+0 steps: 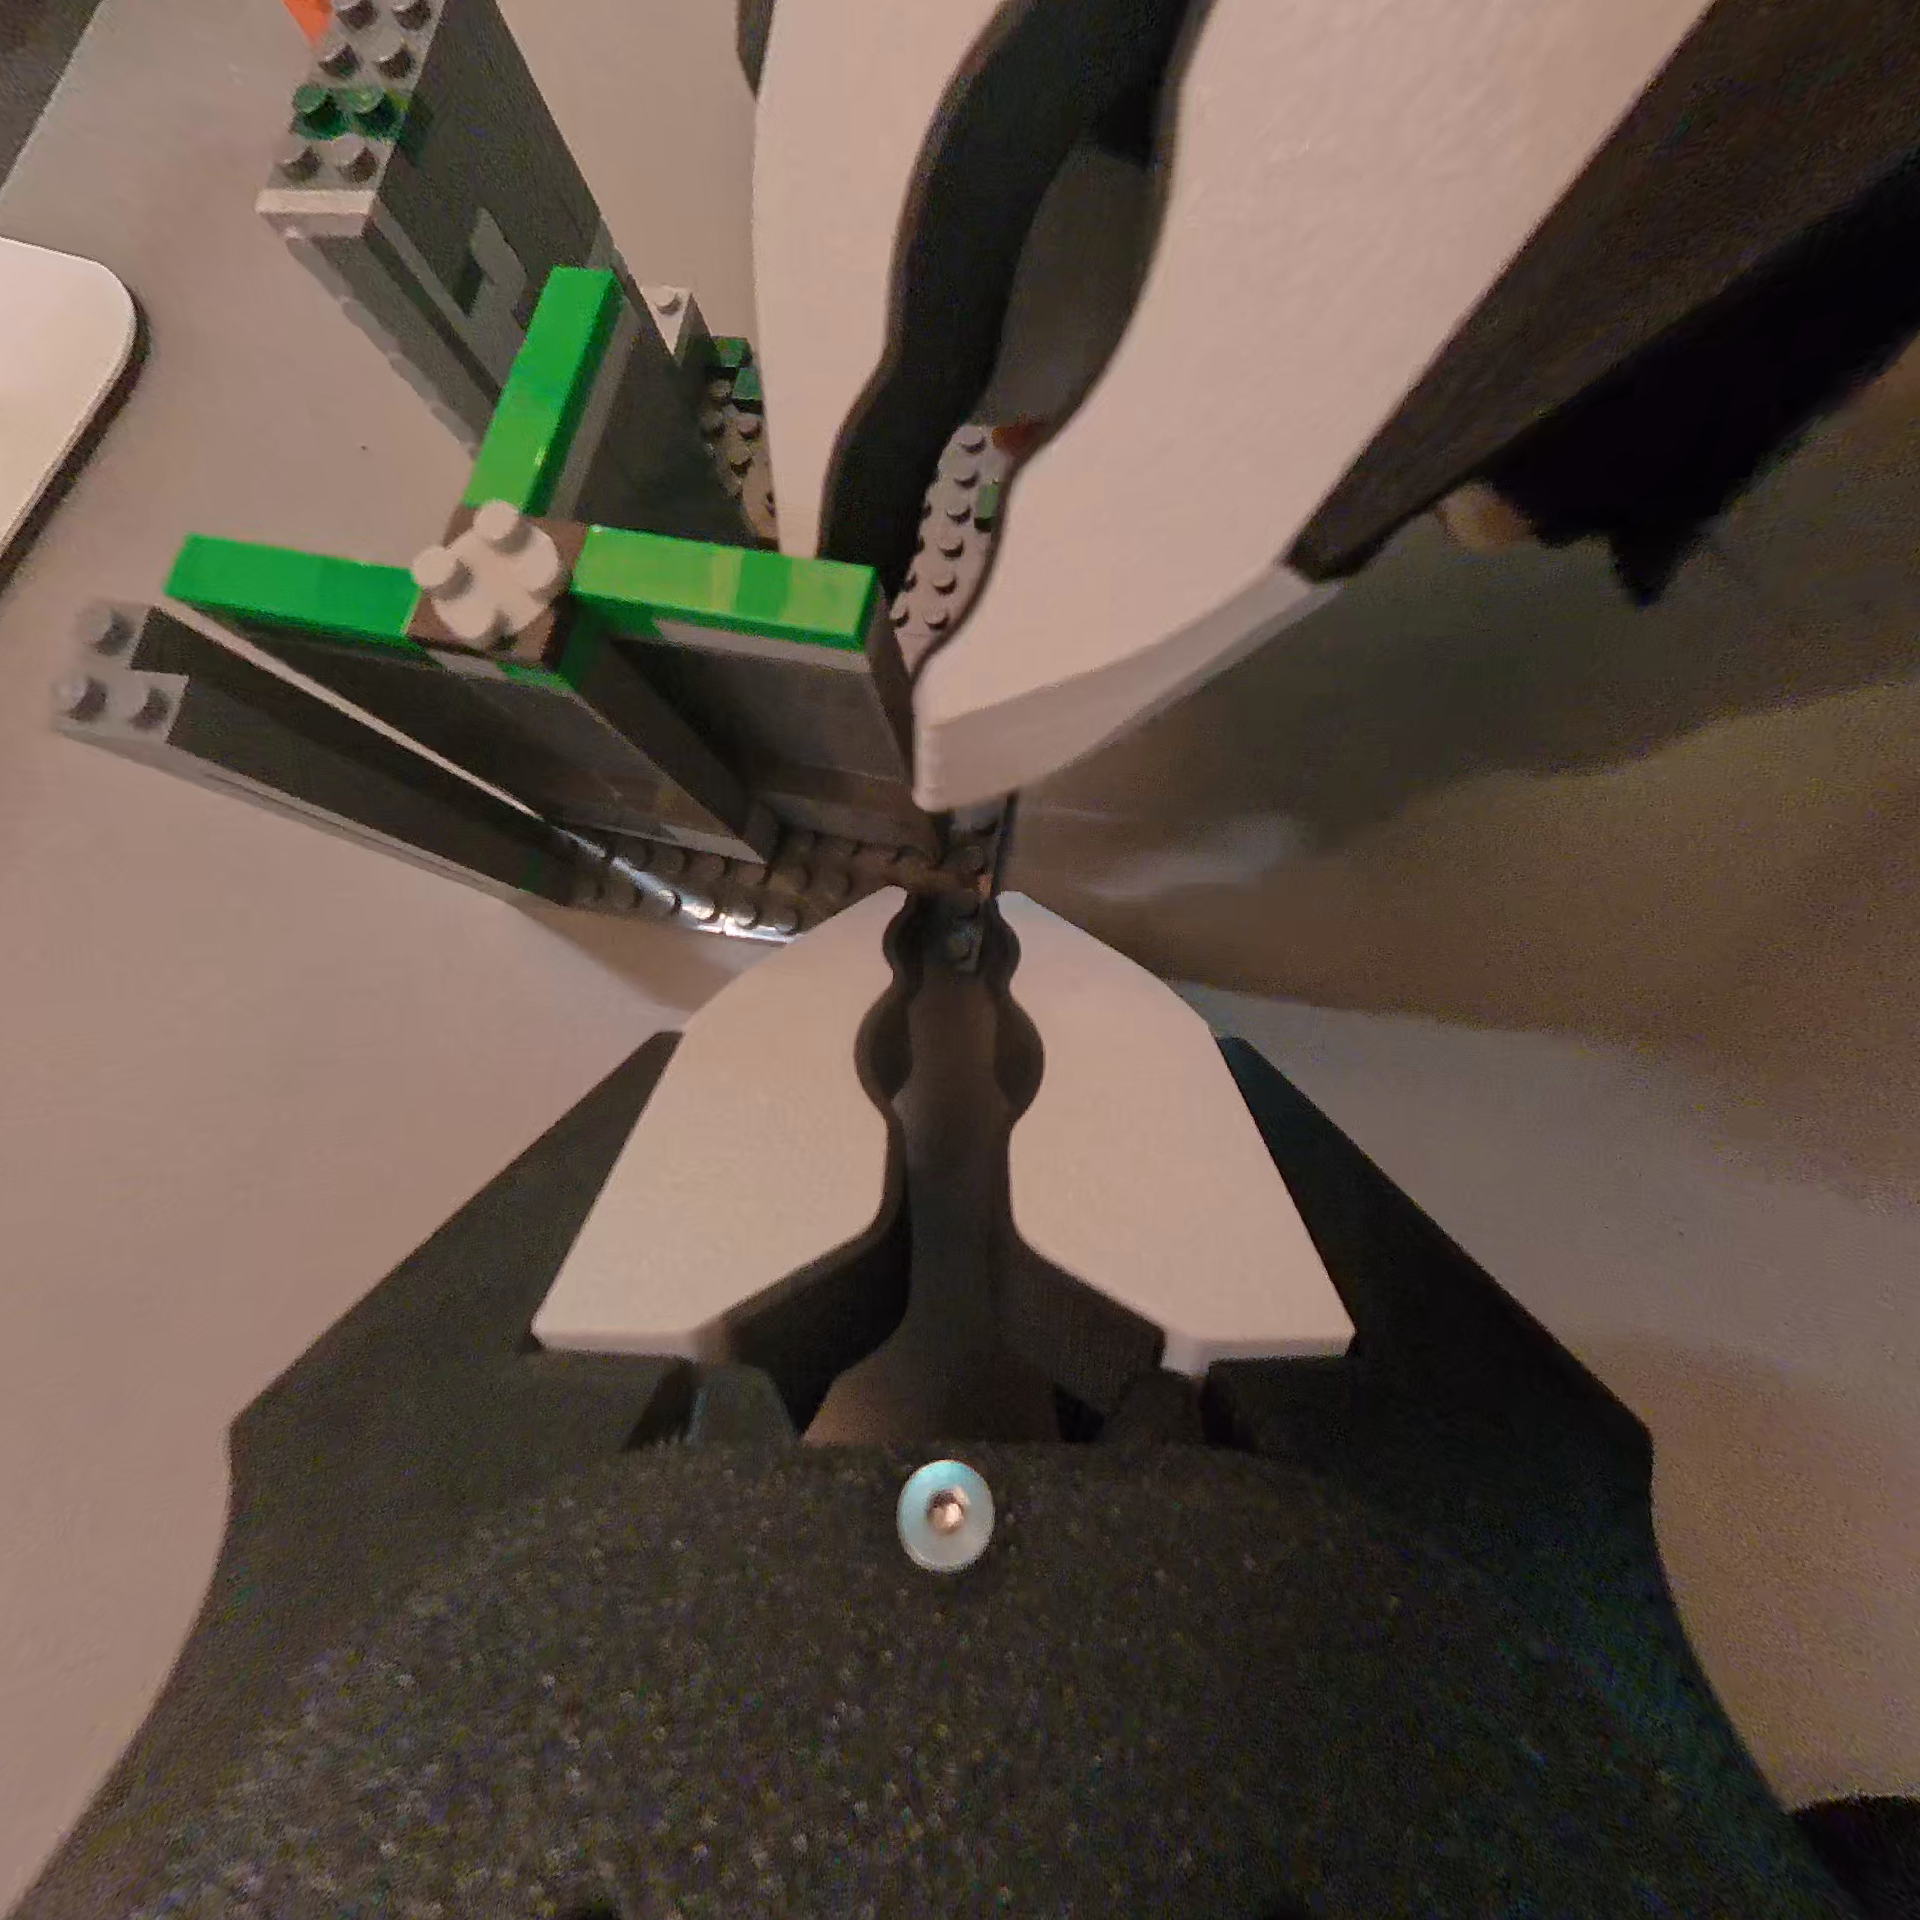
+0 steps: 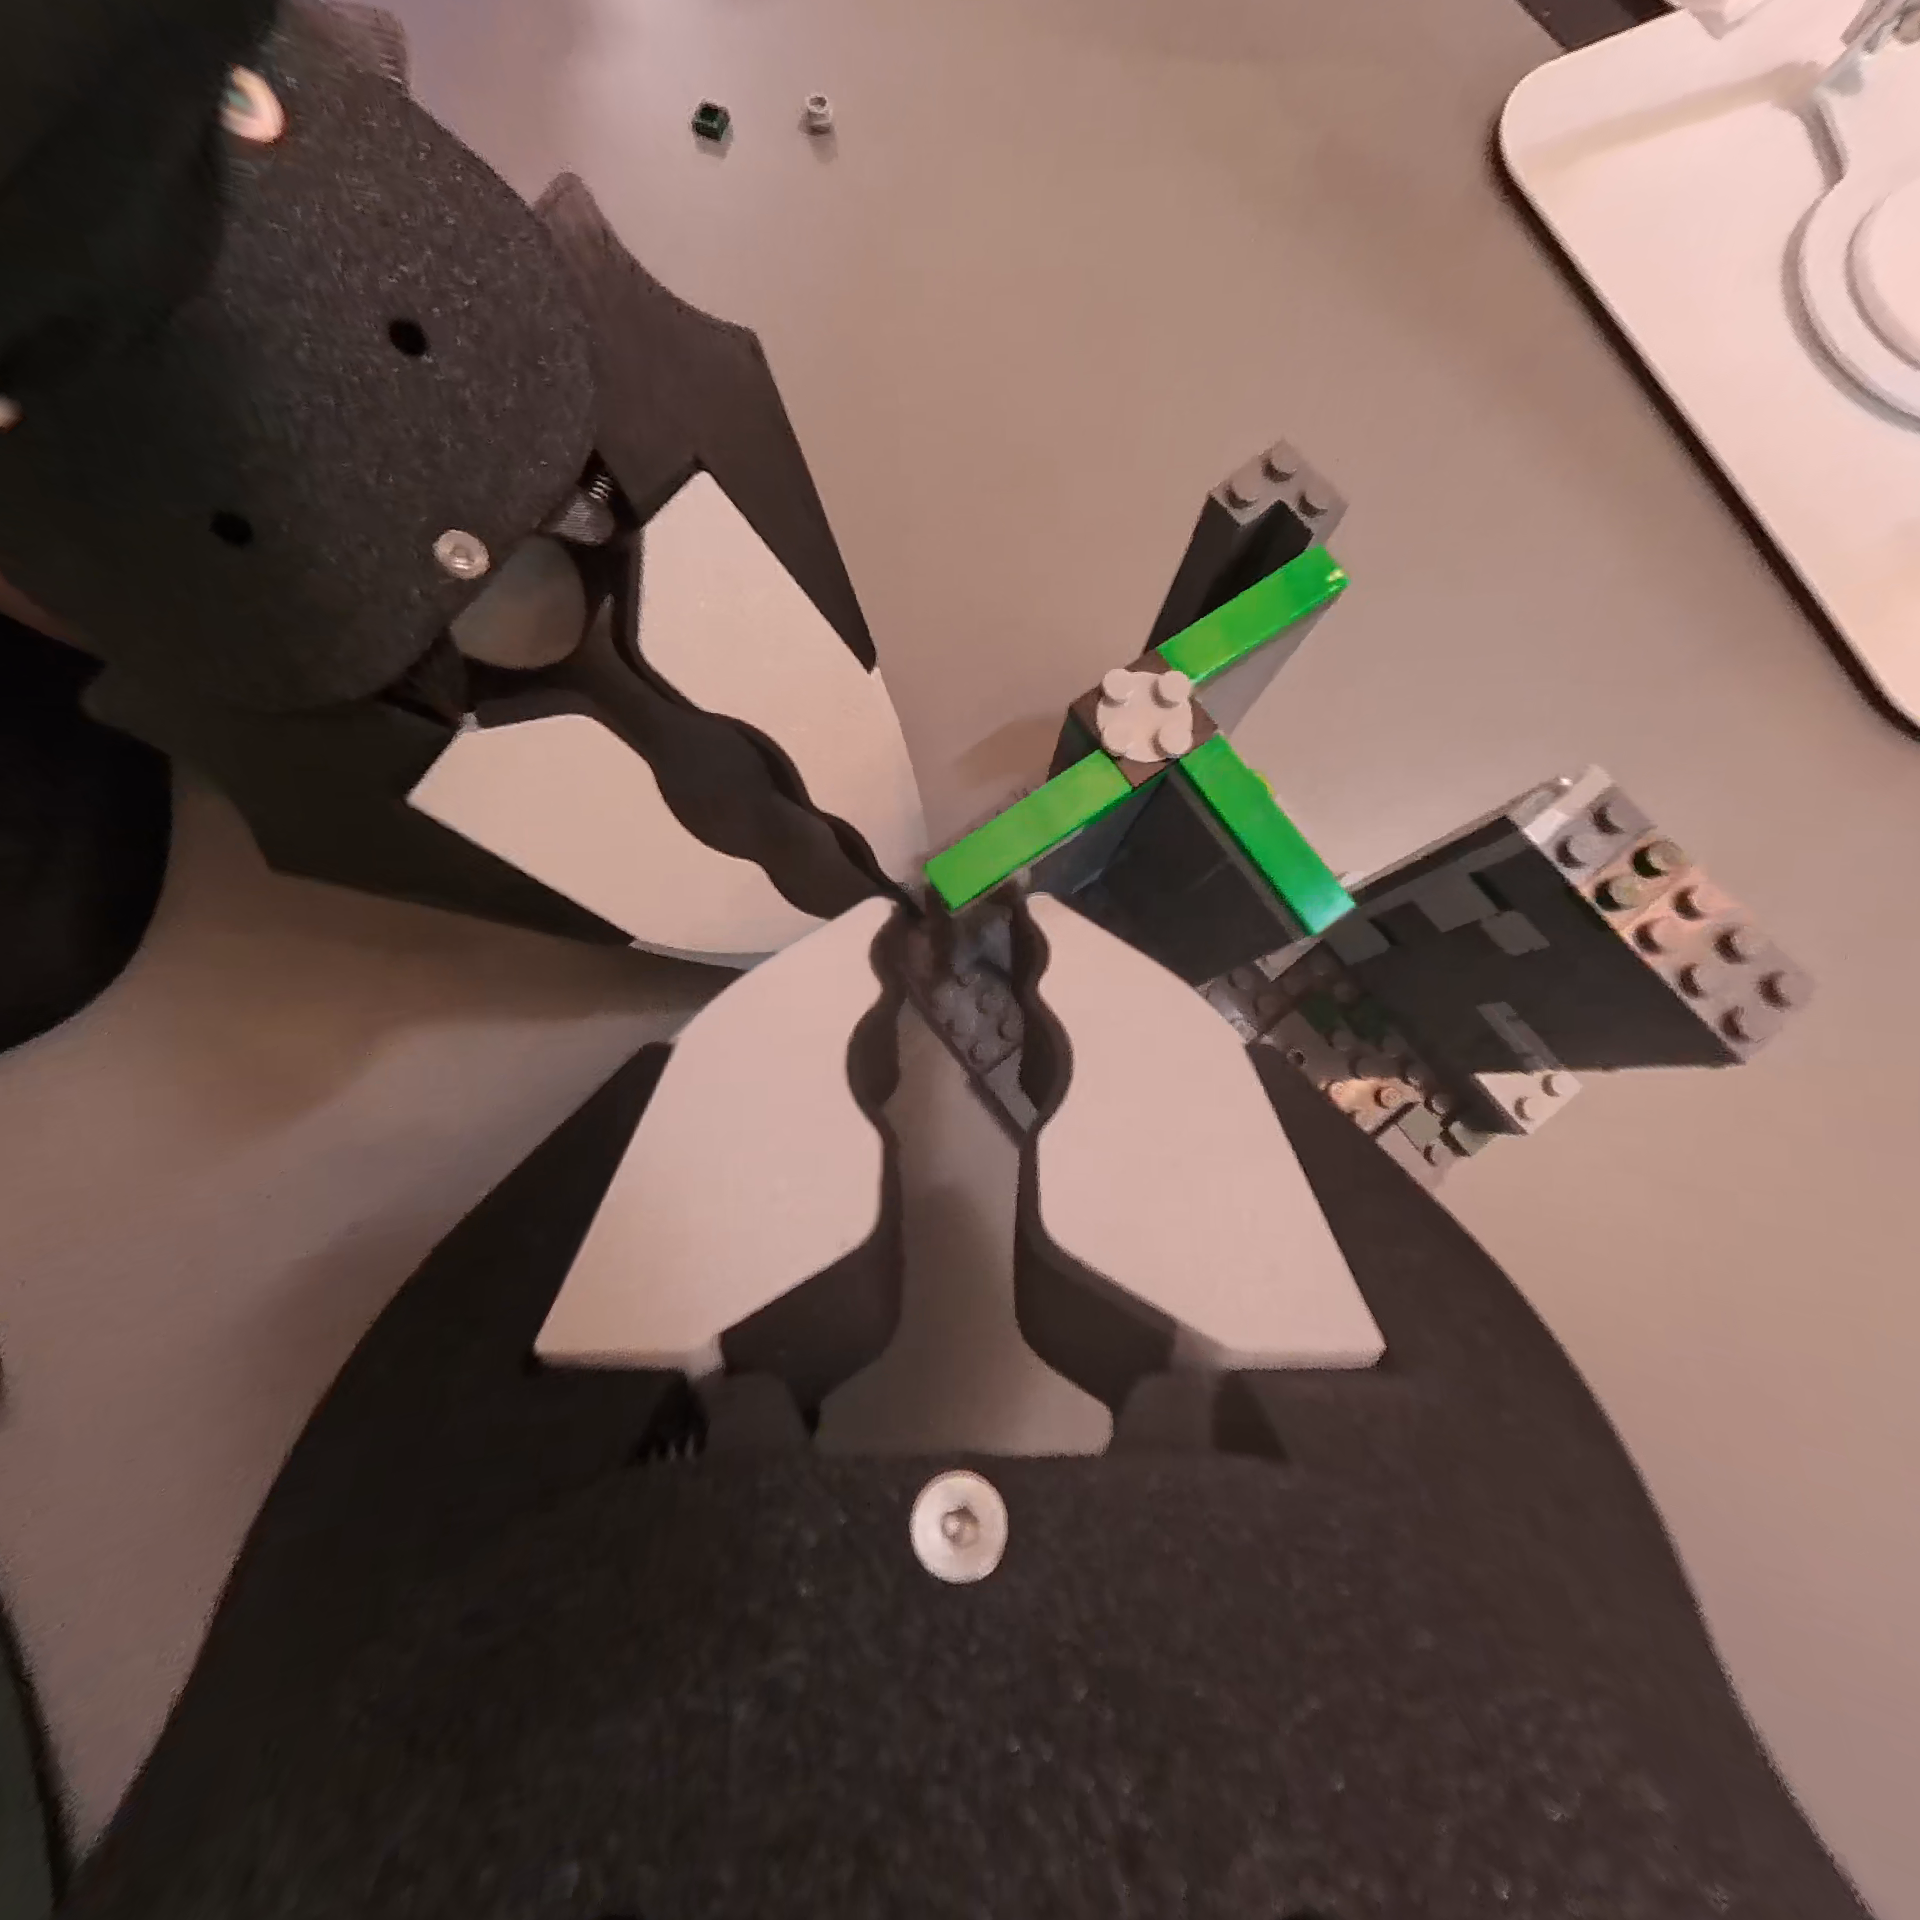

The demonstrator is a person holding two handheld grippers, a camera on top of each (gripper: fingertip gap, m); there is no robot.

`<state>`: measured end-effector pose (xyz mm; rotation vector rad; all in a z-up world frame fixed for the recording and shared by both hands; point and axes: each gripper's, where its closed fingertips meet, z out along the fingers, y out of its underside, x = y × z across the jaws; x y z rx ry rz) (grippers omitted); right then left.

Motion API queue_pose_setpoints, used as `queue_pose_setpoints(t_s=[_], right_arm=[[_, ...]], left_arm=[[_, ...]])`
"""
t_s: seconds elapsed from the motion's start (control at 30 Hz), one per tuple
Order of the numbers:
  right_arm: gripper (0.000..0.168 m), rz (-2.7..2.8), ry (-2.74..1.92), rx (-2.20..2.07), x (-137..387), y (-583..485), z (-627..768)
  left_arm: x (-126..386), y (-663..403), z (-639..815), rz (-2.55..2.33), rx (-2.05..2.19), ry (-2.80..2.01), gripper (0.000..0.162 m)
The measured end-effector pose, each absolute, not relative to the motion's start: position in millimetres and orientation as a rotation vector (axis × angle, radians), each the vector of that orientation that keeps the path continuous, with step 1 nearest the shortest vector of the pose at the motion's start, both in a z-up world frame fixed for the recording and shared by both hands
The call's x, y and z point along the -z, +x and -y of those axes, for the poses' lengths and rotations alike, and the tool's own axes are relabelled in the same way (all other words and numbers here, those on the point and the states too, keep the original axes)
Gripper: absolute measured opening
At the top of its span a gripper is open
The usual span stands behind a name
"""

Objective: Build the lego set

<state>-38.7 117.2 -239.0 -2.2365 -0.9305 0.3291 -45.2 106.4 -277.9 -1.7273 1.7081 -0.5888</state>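
The lego build (image 1: 468,260) has tall dark grey and black walls on a dark studded base plate (image 1: 727,883). On top, green tiles (image 1: 717,597) form a cross around a light grey round plate (image 1: 488,582). My left gripper (image 1: 951,914) is shut on the thin edge of the base plate. My right gripper (image 1: 925,800) comes in from above, its tips right beside mine. In the right wrist view, my right gripper (image 2: 961,925) is shut on the grey studded plate (image 2: 977,1013) just below the green tiles (image 2: 1039,831). The left gripper (image 2: 899,899) meets it from the upper left.
A white tray (image 2: 1662,312) lies at the upper right on the grey table; it also shows in the left wrist view (image 1: 52,364). Two small loose pieces, a dark green one (image 2: 712,120) and a grey one (image 2: 819,112), lie at the far side. One gripper's finger ends stand about 4 cm off the other's.
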Motion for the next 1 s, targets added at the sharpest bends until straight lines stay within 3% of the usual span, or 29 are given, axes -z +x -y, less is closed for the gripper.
queue_pose_setpoints(t_s=[0.5,0.63,0.8,1.0], right_arm=[[0.007,0.986,-2.241,-0.287,243,-34,-115],[0.011,0.974,-2.243,-0.293,242,-32,-114],[0.028,0.933,-2.260,-0.272,249,-36,-114],[0.015,0.907,-2.240,-0.226,254,-36,-119]], left_arm=[[278,-45,-107,-1.708,0.590,-1.723,0.011],[278,-45,-107,-1.707,0.592,-1.725,0.011],[278,-45,-107,-1.705,0.595,-1.723,0.010],[278,-45,-107,-1.705,0.589,-1.719,0.011]])
